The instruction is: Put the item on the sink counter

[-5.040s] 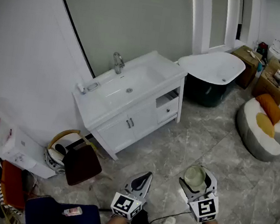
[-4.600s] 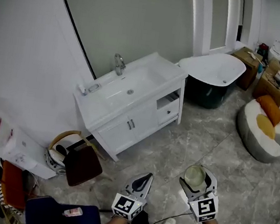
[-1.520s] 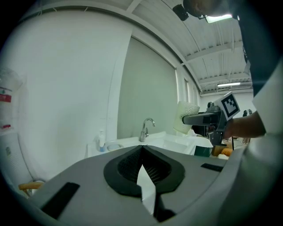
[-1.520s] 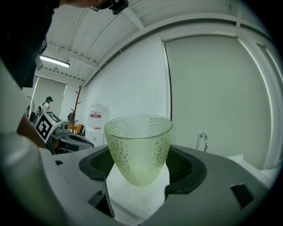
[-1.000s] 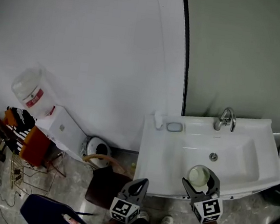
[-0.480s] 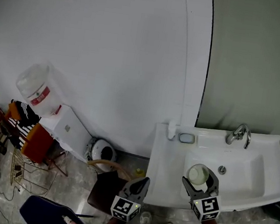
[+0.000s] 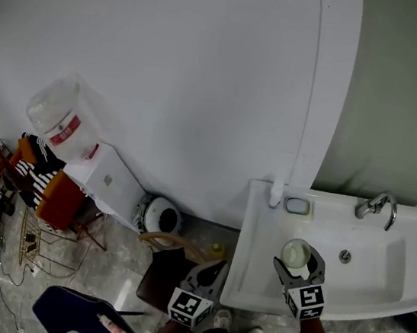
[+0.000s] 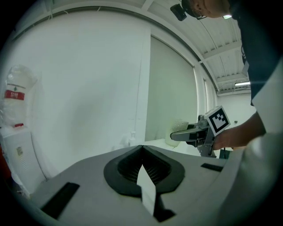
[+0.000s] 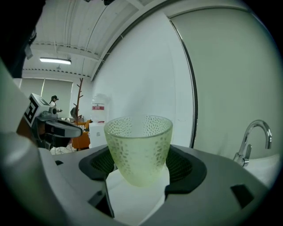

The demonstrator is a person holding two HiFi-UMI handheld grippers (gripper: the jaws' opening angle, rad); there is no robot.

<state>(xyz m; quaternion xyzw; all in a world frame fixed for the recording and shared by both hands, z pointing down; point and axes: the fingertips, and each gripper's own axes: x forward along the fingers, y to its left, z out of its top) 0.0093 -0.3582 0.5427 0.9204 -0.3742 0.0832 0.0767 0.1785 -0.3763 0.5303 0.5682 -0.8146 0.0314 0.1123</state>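
A frosted pale-green glass cup (image 7: 296, 253) stands upright between the jaws of my right gripper (image 7: 297, 260), which is shut on it. In the head view it hangs over the white sink counter (image 7: 252, 283), at the left rim of the basin. The right gripper view shows the cup (image 9: 140, 148) close up, with the chrome faucet (image 9: 254, 137) to the right. My left gripper (image 7: 215, 267) is shut and holds nothing, off the counter's front left corner. In the left gripper view its jaws (image 8: 142, 152) meet, with the cup (image 8: 179, 132) ahead on the right.
A faucet (image 7: 378, 206), a soap dish (image 7: 296, 206) and a small white bottle (image 7: 274, 194) line the counter's back edge. Left of the counter, on the floor, are a dark stool (image 7: 167, 271), a round basket (image 7: 159, 215), a white box (image 7: 103, 178) and a blue chair (image 7: 79, 317).
Both grippers have moved forward along with the view. The cup has gone from the basin's front edge to its left rim. The grip on the cup is unchanged.
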